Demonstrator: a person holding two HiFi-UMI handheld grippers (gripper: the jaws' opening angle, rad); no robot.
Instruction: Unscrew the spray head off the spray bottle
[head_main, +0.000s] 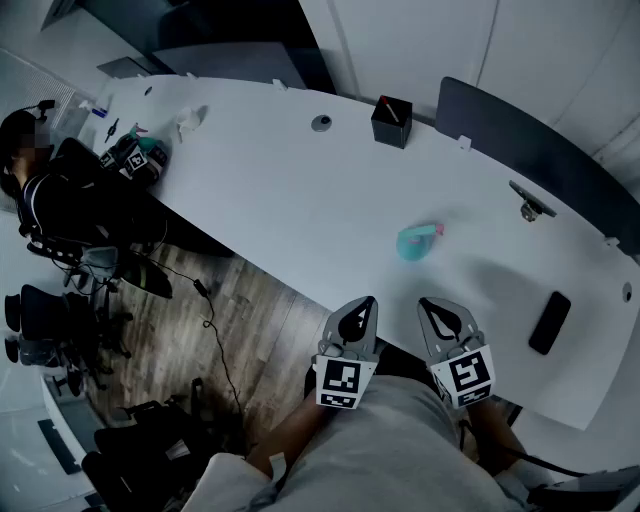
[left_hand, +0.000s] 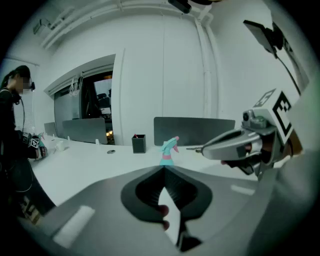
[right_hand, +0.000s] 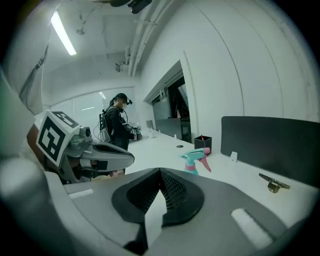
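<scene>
Your left tongs (left_hand: 164, 168) are pressed together, and nothing is between them. Your right tongs (right_hand: 160, 171) are pressed together too, and they hold nothing. In the head view they sit side by side at the near edge of the white table (head_main: 300, 200). They are close but not touching, and their tips point a bit down. The bottle (head_main: 413, 243) stands on the table ahead of the tips, a bit nearer the right tongs, and nothing touches it. It is blue-green, and the spray head (right_hand: 192, 155) sits on top with a pink trigger. A black phone (head_main: 549, 322) lies flat on the table to the right of the right tongs. Farther back on the table sits a black box (head_main: 391, 121). A person (head_main: 45, 195) is at the far left end of the table.
</scene>
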